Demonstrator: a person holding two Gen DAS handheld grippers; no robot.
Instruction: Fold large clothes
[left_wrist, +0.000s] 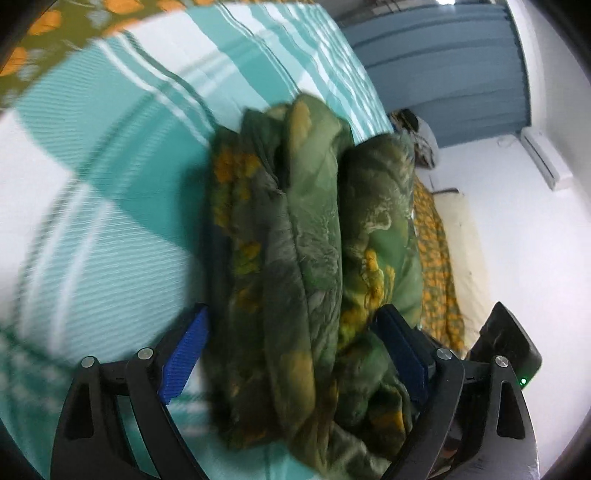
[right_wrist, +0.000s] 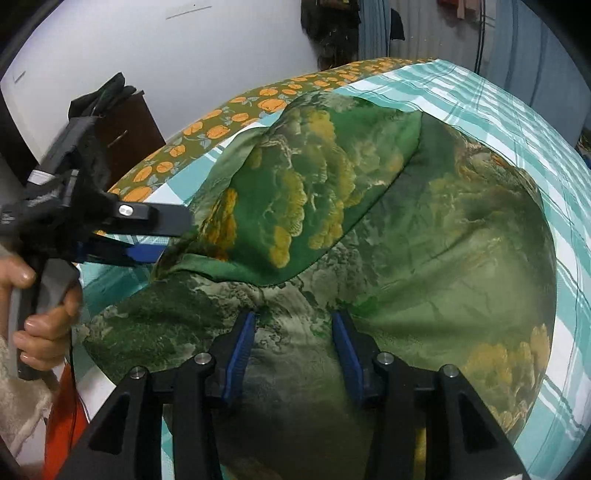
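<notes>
A large green cloth with yellow tree patterns (right_wrist: 406, 258) lies on the bed, one flap folded over across its upper left. In the left wrist view the cloth (left_wrist: 295, 221) is bunched in thick folds. My left gripper (left_wrist: 291, 310) is wide open, and the bunch sits between its blue pads (left_wrist: 184, 354) without being pressed. From the right wrist view, a hand holds that left gripper (right_wrist: 173, 240) at the folded flap's left corner. My right gripper (right_wrist: 294, 314) points down over the cloth's near part. Its jaws stand apart, with flat fabric beneath them and nothing pinched.
The bed carries a teal and white checked sheet (right_wrist: 535, 122) over an olive sheet with orange flowers (right_wrist: 207, 129). Dark wooden furniture (right_wrist: 125, 125) stands against the white wall on the left. A blue curtain (left_wrist: 443, 74) and a wall air conditioner (left_wrist: 543, 155) show beyond the bed.
</notes>
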